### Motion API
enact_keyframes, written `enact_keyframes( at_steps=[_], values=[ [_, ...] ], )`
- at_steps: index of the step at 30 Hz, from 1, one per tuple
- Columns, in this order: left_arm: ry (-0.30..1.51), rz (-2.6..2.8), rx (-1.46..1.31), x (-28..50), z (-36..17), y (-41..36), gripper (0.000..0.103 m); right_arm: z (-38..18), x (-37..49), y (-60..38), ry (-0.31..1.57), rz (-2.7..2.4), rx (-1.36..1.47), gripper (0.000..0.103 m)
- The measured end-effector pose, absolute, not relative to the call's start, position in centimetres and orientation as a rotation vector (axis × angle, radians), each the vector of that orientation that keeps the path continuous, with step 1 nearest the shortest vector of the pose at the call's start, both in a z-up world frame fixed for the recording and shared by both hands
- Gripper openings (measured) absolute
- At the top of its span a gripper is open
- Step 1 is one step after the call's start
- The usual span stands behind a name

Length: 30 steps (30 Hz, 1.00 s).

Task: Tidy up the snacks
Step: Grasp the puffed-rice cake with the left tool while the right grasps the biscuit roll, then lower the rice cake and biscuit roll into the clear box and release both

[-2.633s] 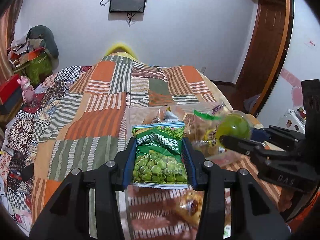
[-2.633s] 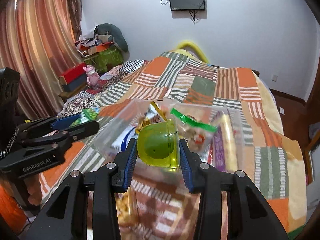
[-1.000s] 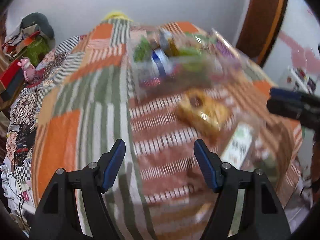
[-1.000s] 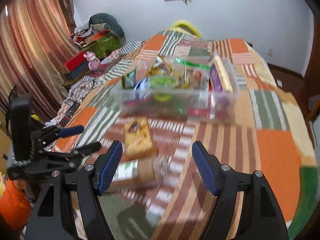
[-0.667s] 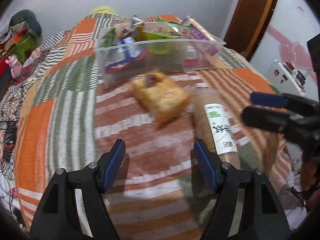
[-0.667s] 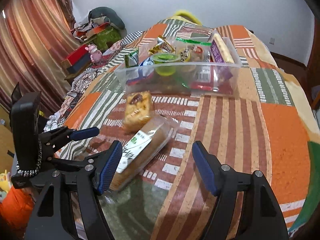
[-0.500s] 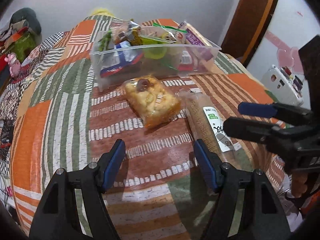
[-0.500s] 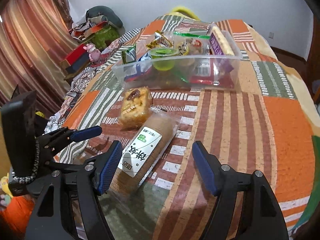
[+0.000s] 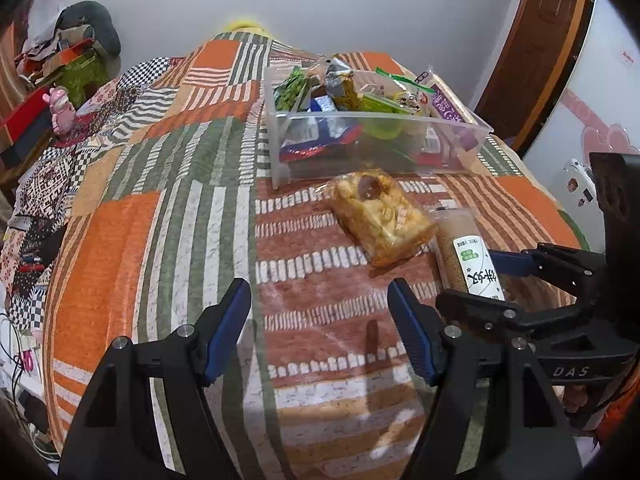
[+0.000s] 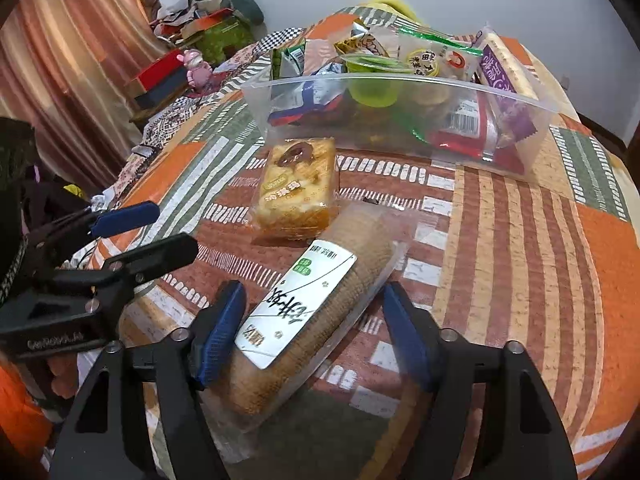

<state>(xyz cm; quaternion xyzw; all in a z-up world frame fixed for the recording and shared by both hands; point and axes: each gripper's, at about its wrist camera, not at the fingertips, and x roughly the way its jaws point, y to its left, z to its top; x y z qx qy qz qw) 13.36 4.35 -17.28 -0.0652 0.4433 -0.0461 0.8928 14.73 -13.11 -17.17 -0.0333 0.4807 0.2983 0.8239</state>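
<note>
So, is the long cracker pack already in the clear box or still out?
Out. The long cracker pack lies on the quilt, between the open right gripper fingers, short of the clear box.

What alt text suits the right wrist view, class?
The open right tool straddles a long wrapped biscuit roll on a patchwork quilt. Beyond lie a wrapped cake and a clear bin of snacks.
</note>
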Motion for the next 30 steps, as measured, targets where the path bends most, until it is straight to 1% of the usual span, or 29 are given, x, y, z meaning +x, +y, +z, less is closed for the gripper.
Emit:
enact_keyframes(
  at_steps=[3, 5, 6, 10, 22, 24, 25, 26, 27, 30],
  values=[
    [0.912, -0.110, -0.134, 14.3, -16.9, 3.6, 0.071, -16.9, 15.3, -14.7, 1.019, 0.617, -0.064, 0.050],
    [0.911, -0.119, -0.132, 15.1, -16.7, 3.0, 0.071, -16.8, 15.7, -15.7, 1.019, 0.597, -0.071, 0.037],
    [0.913, -0.124, -0.134, 15.5, -16.7, 2.7, 0.071, -16.8, 16.1, -16.5, 1.017, 0.572, -0.084, 0.034],
    [0.919, -0.139, -0.143, 17.6, -16.7, 1.3, 0.074, -16.9, 17.2, -18.3, 1.009, 0.539, -0.065, 0.034],
    [0.990, -0.110, -0.090, 22.3, -20.3, -1.5, 0.073, -17.1, 18.3, -17.7, 0.979, 0.554, -0.025, 0.034],
    [1.000, -0.095, -0.084, 22.6, -20.8, -1.5, 0.067, -17.0, 18.3, -17.7, 0.973, 0.554, -0.020, 0.034],
    [0.995, -0.092, -0.088, 22.6, -20.9, -1.4, 0.060, -17.0, 18.3, -17.7, 0.971, 0.553, -0.021, 0.034],
    [0.990, -0.092, -0.090, 22.6, -20.9, -1.3, 0.051, -16.9, 18.3, -17.7, 0.967, 0.549, -0.025, 0.034],
    [0.987, -0.095, -0.089, 22.6, -20.8, -1.3, 0.046, -16.8, 18.2, -17.7, 0.962, 0.545, -0.030, 0.034],
    [0.978, -0.106, -0.096, 22.2, -20.4, -1.0, 0.044, -16.4, 18.0, -18.0, 0.951, 0.546, -0.028, 0.034]
  ],
)
